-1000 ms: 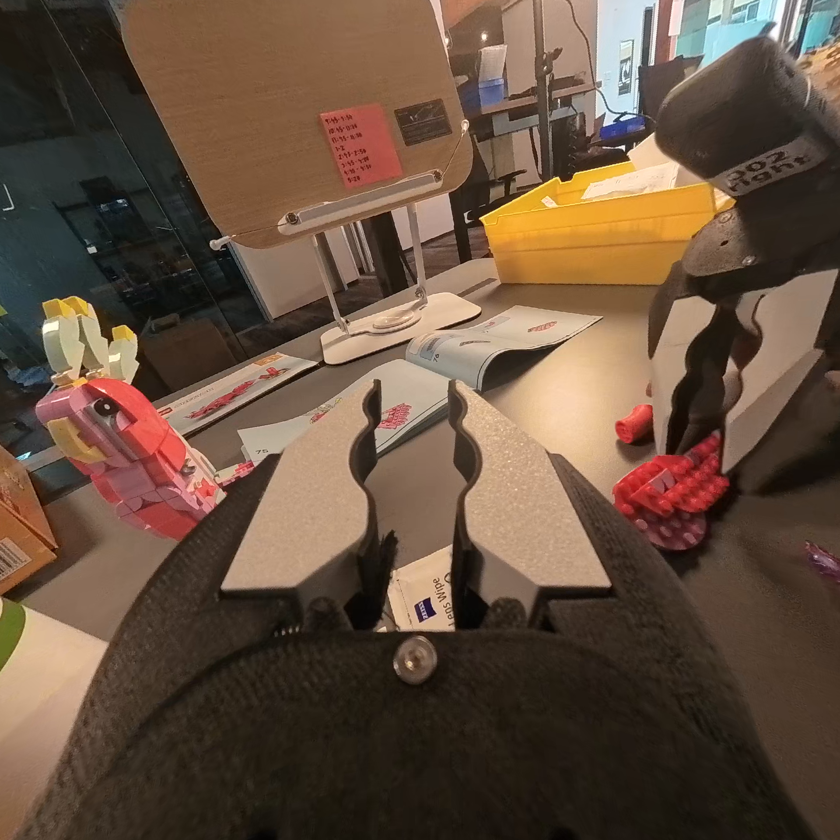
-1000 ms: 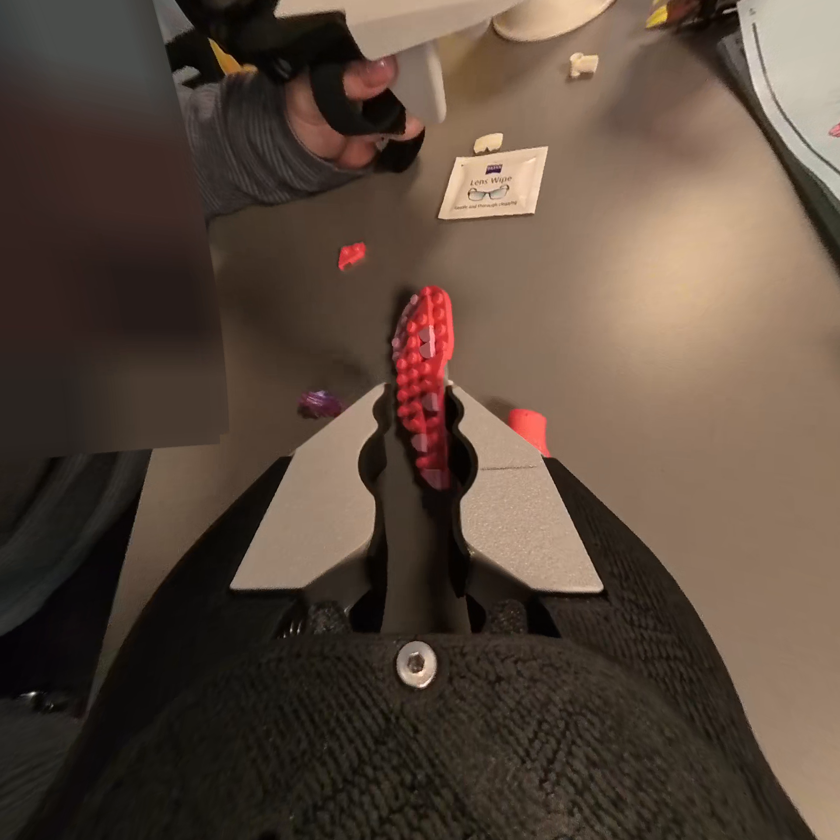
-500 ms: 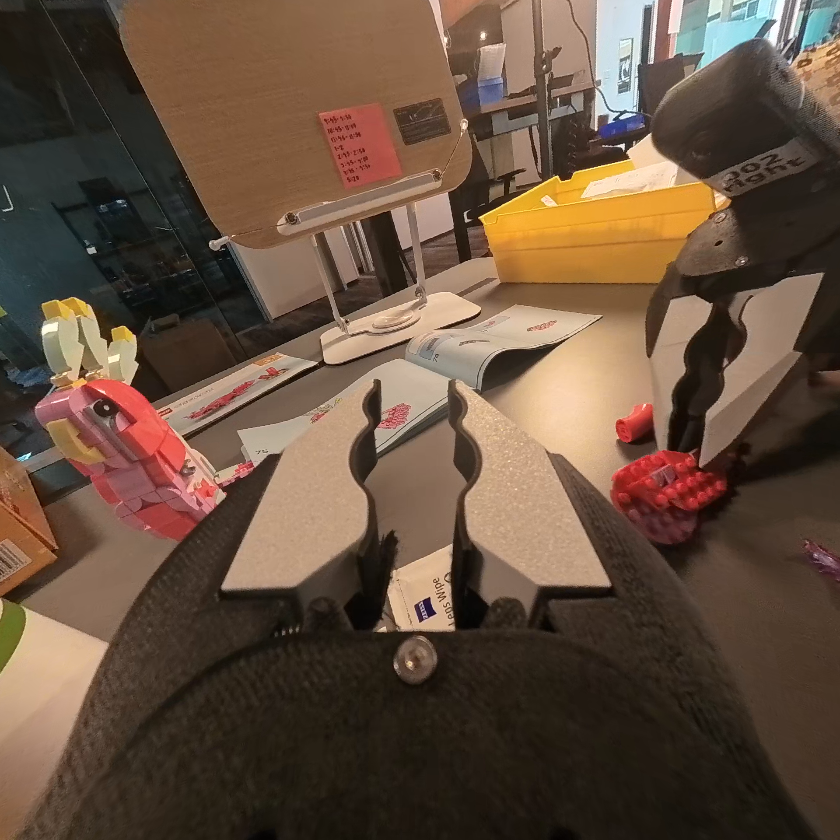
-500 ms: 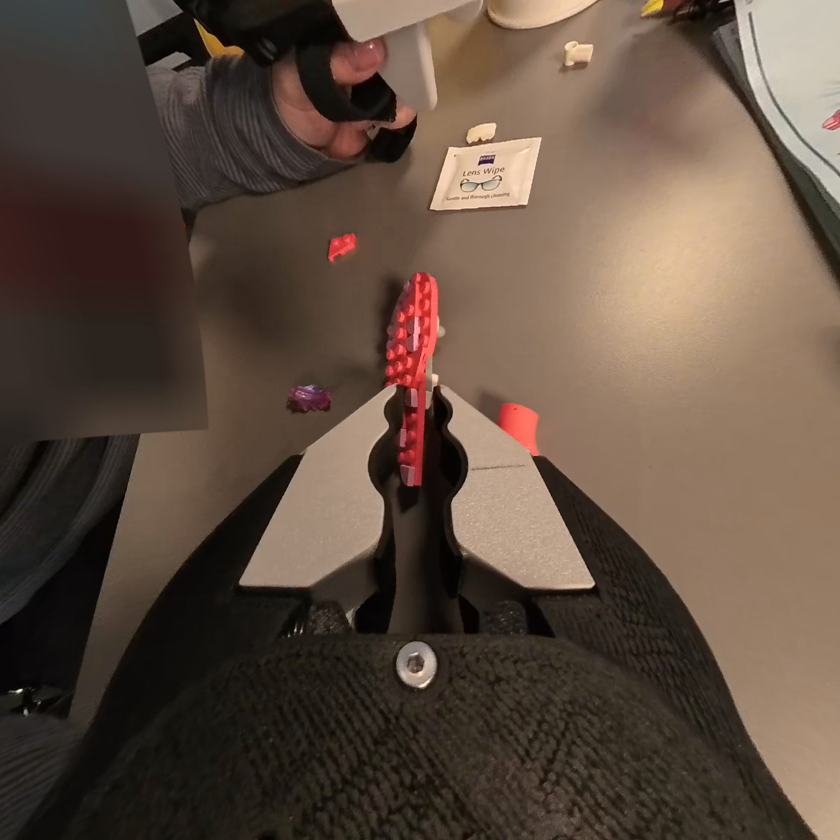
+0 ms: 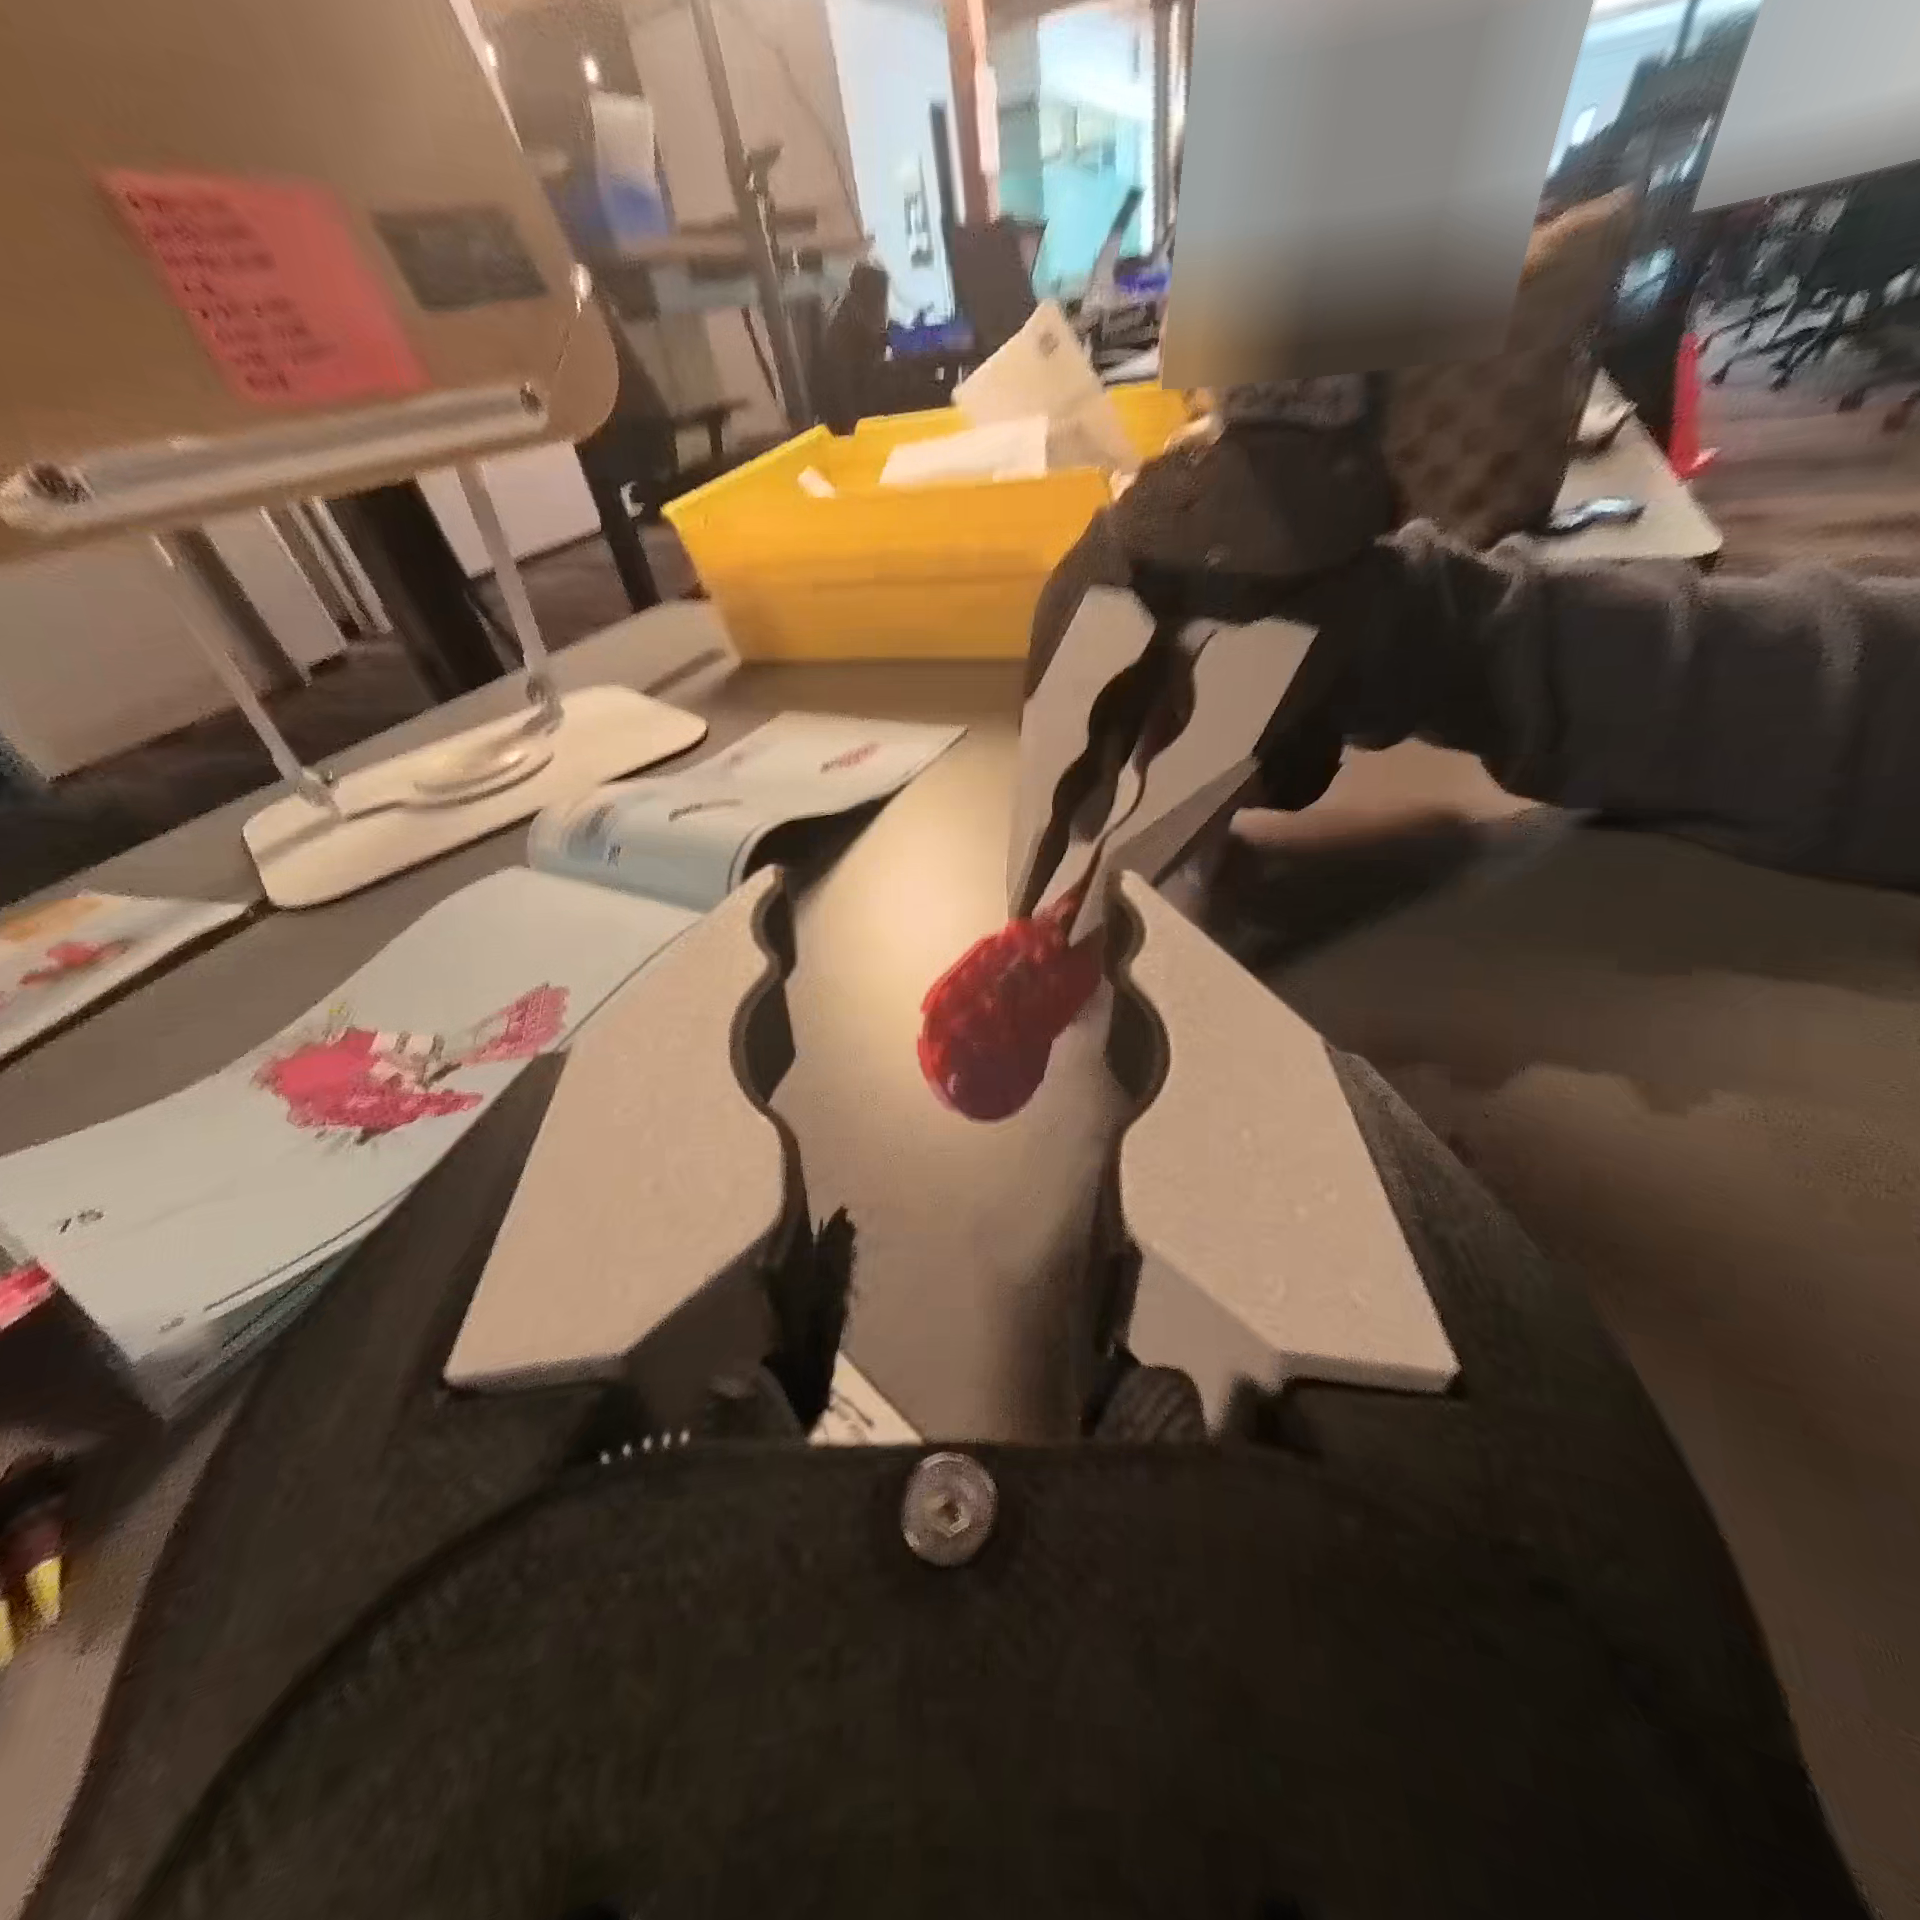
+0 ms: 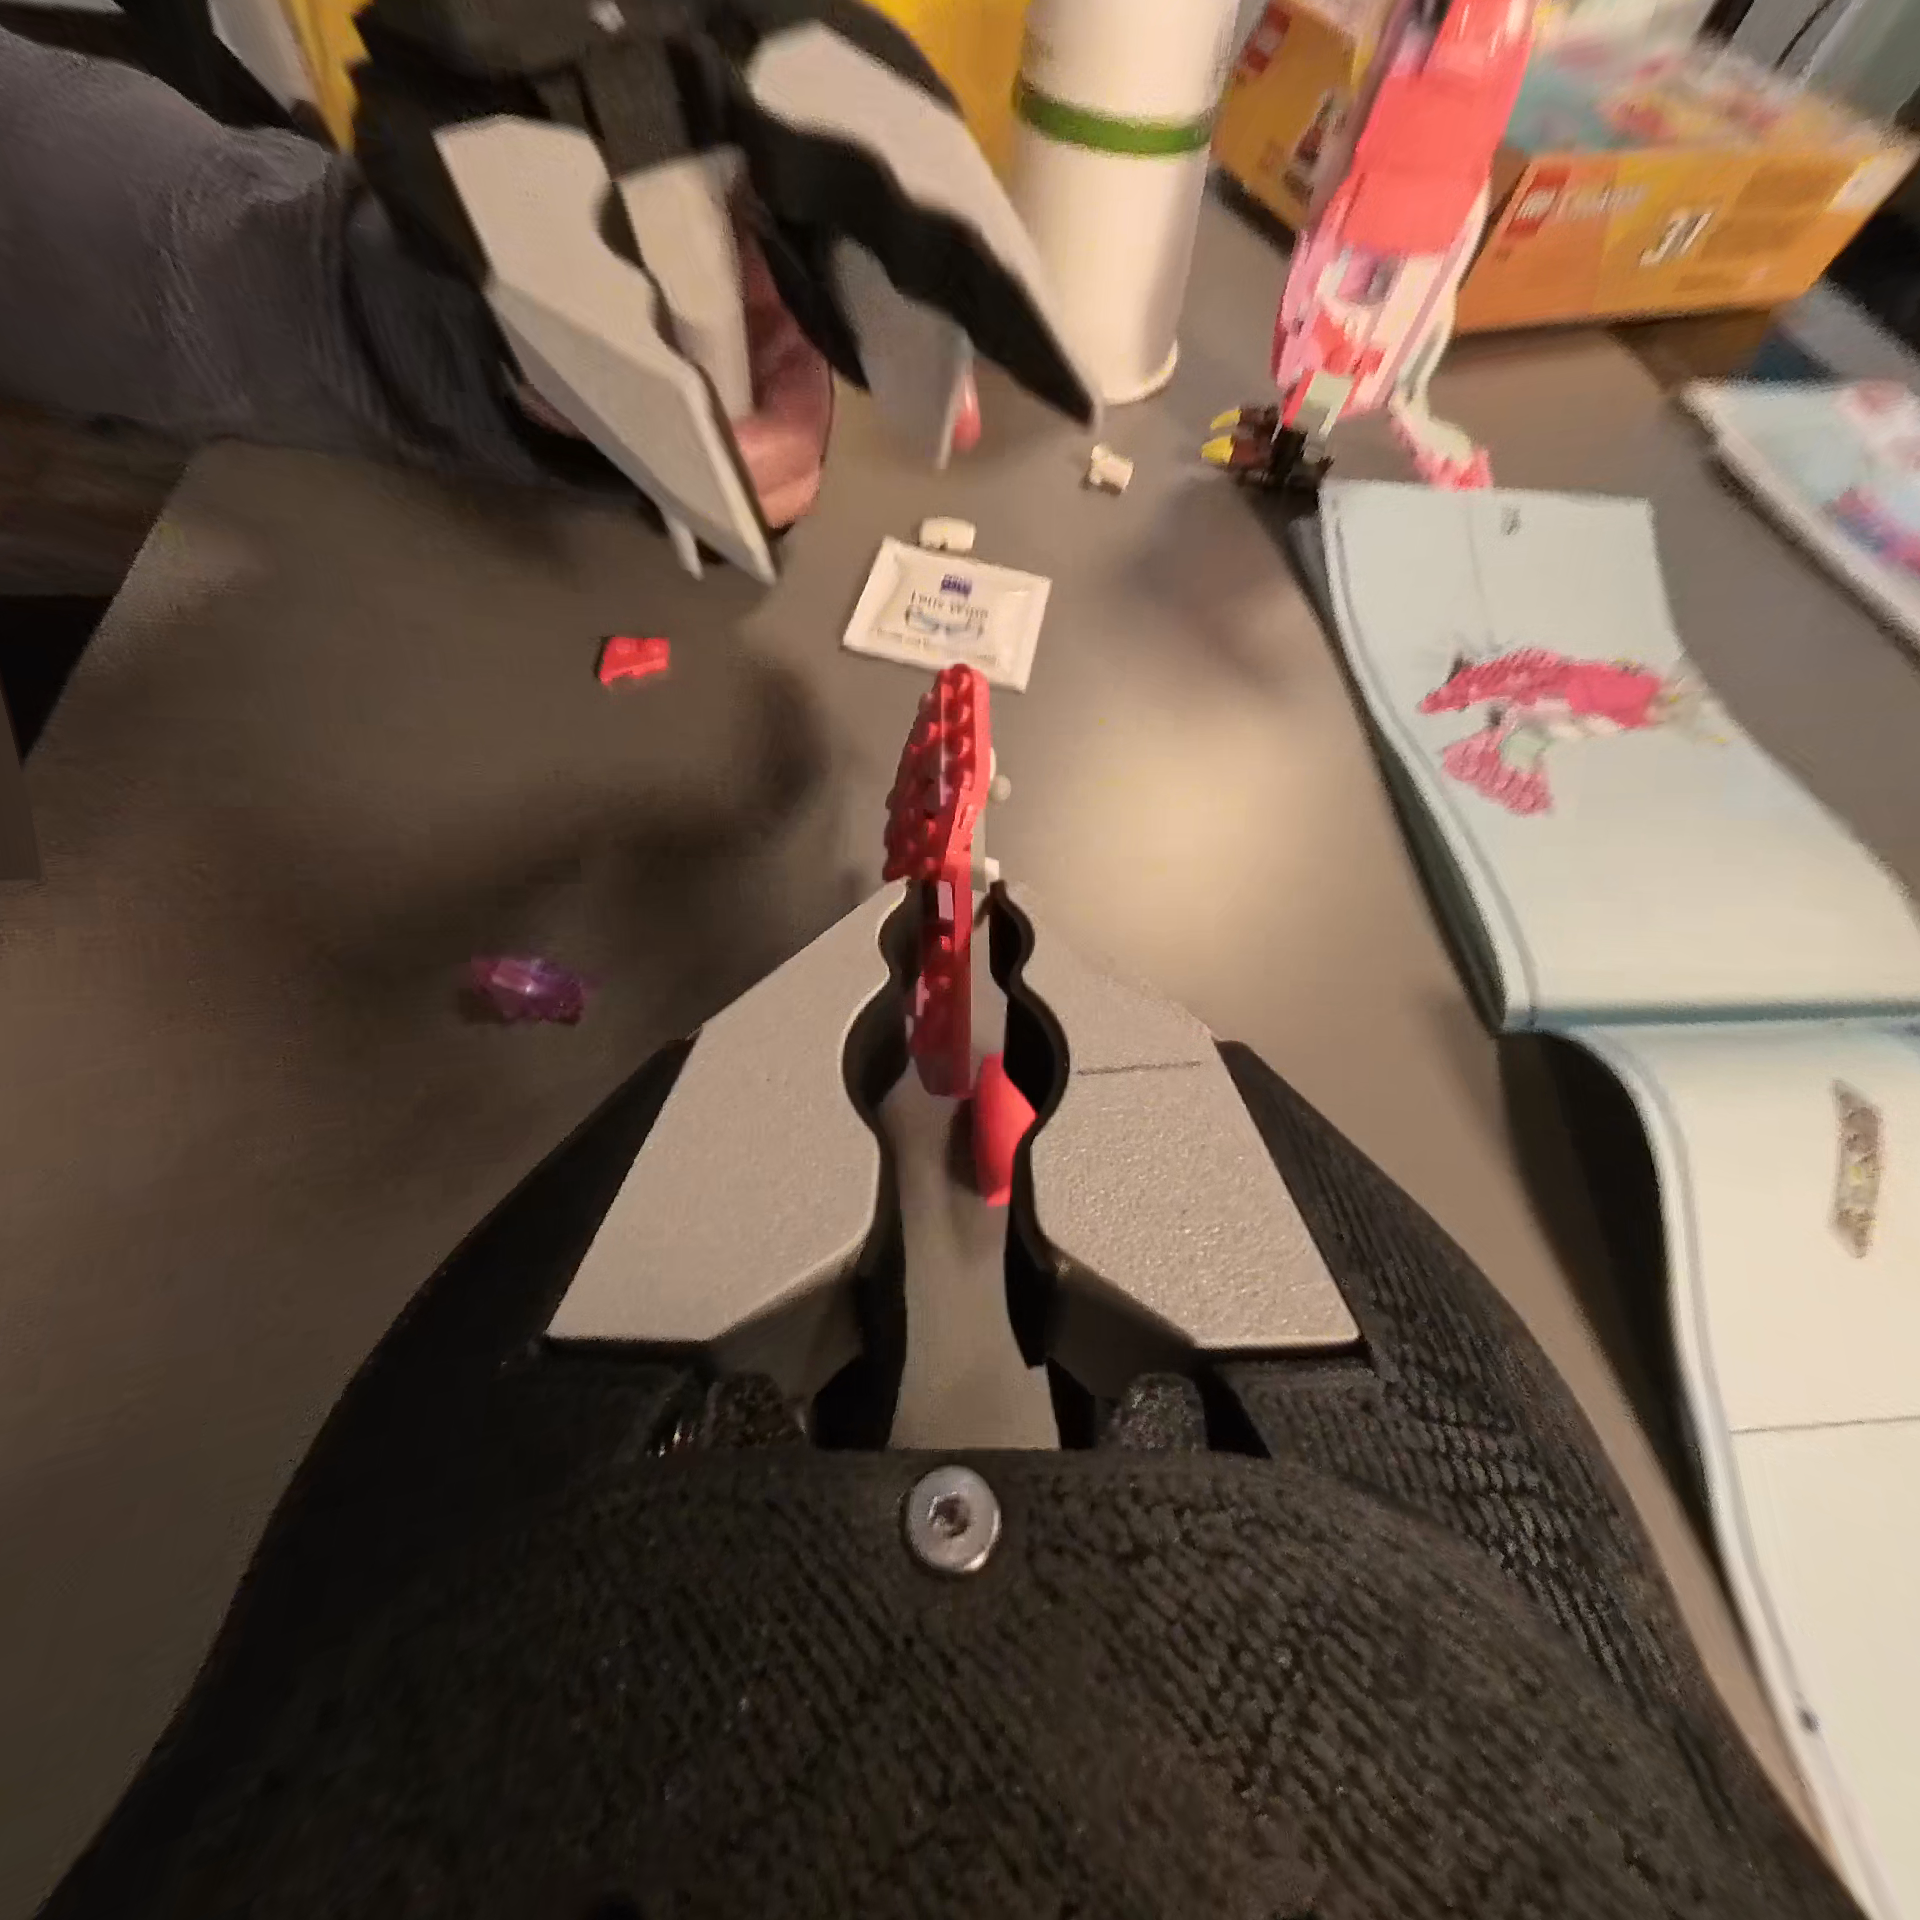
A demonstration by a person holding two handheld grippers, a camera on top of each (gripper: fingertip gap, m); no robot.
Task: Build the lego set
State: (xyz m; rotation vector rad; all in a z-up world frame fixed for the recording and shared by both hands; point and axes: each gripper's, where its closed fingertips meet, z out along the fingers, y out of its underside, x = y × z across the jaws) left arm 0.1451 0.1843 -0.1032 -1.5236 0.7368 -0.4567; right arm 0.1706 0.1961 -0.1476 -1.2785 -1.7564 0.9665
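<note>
My right gripper (image 6: 940, 899) is shut on a flat red studded brick piece (image 6: 940, 774). It grips the near end and holds the piece edge-up above the grey table (image 6: 1195, 831). In the left wrist view the right gripper (image 5: 1070, 883) points down with the red piece (image 5: 997, 1023) hanging from its tips. My left gripper (image 5: 948, 894) is open wide and empty. The red piece shows in its gap, close to the right finger (image 5: 1226, 1091), and the pads do not touch it. In the right wrist view the left gripper (image 6: 883, 457) hovers beyond the piece, apart from it.
On the table lie a small red brick (image 6: 634, 660), a purple piece (image 6: 525, 987), a red cylinder (image 6: 1000, 1127), a white sachet (image 6: 945, 613) and open booklets (image 6: 1621, 748). A pink bird model (image 6: 1382, 239), white cup (image 6: 1112, 187), cardboard box (image 6: 1662, 229), yellow bin (image 5: 894, 551) and book stand (image 5: 457, 769) stand around. Left tips to right tips: about 6 cm.
My right gripper closed on the red piece, lifted it off the table and carried it toward the left gripper. My left gripper opened wider and turned right toward it.
</note>
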